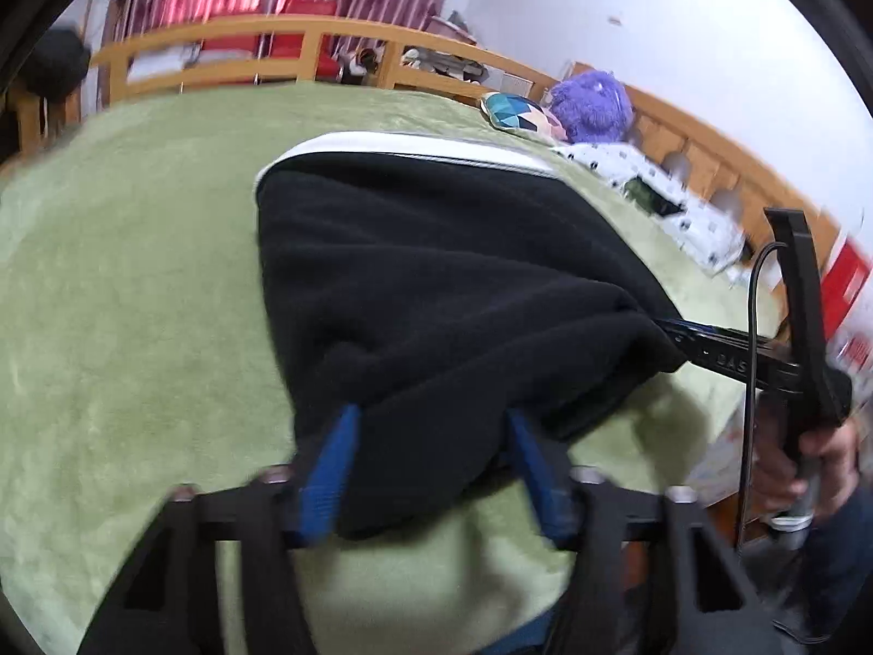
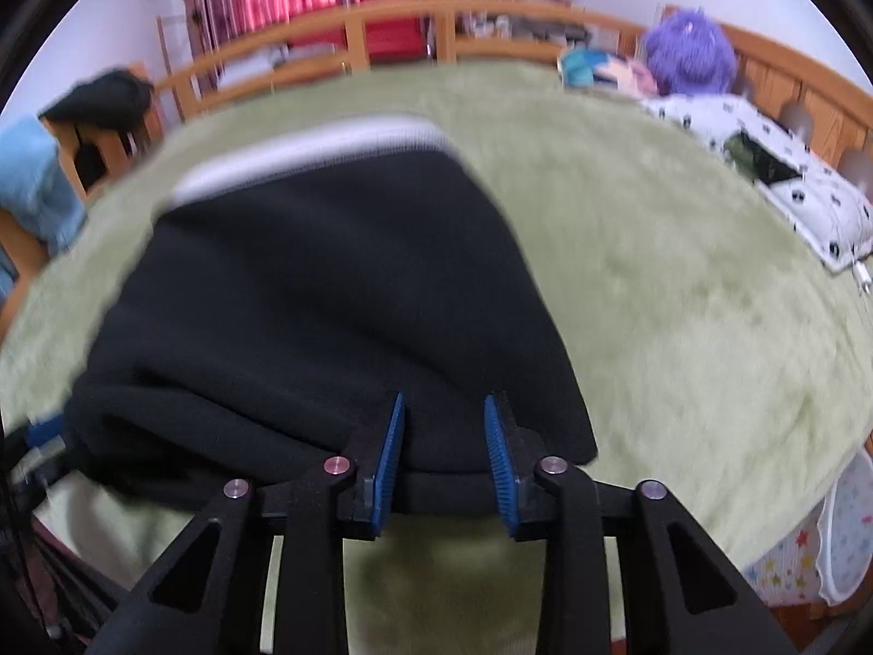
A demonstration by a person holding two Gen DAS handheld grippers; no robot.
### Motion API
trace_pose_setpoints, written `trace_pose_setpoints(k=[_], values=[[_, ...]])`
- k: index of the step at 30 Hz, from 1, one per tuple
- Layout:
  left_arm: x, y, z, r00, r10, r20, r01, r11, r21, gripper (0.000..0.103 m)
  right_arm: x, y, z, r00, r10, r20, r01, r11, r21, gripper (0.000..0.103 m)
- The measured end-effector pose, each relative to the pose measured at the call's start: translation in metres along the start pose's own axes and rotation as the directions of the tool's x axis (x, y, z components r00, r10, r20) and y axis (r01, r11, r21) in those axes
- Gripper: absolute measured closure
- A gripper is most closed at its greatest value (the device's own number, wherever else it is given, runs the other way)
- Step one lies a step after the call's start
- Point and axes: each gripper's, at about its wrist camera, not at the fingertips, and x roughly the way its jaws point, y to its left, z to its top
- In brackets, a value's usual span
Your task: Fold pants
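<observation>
At the centre of both frames, the black pants [image 1: 436,284] lie on the green blanket [image 1: 136,300]. The left gripper [image 1: 431,469] and right gripper [image 2: 444,453], jaws parted, straddle the near edge, seemingly mid-fold; next, close and lift together.

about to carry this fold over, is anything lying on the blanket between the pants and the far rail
Nothing visible does. The black pants lie on the green blanket, and the stretch beyond their white waistband is bare up to the wooden rail. The purple plush and patterned pillow sit off to the right.
</observation>
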Motion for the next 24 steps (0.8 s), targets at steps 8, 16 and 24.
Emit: trace_pose_setpoints(k=[8,16,24], values=[[-0.030,0.017,0.010,0.994,-0.109,-0.029,0.106,0.991,-0.077,0.071,-0.022,-0.006,-0.002,0.997,0.058,0.055,-0.060,0.997,0.047,0.069],[-0.026,0.015,0.038,0.983,-0.181,0.016,0.181,0.971,-0.155,0.050,-0.009,0.043,0.006,0.970,0.243,0.025,-0.241,0.969,-0.050,0.064],[0.008,0.017,0.004,0.980,-0.167,-0.106,0.139,0.964,-0.229,0.087,-0.002,0.050,-0.017,0.972,0.228,-0.063,-0.235,0.961,-0.143,0.064]])
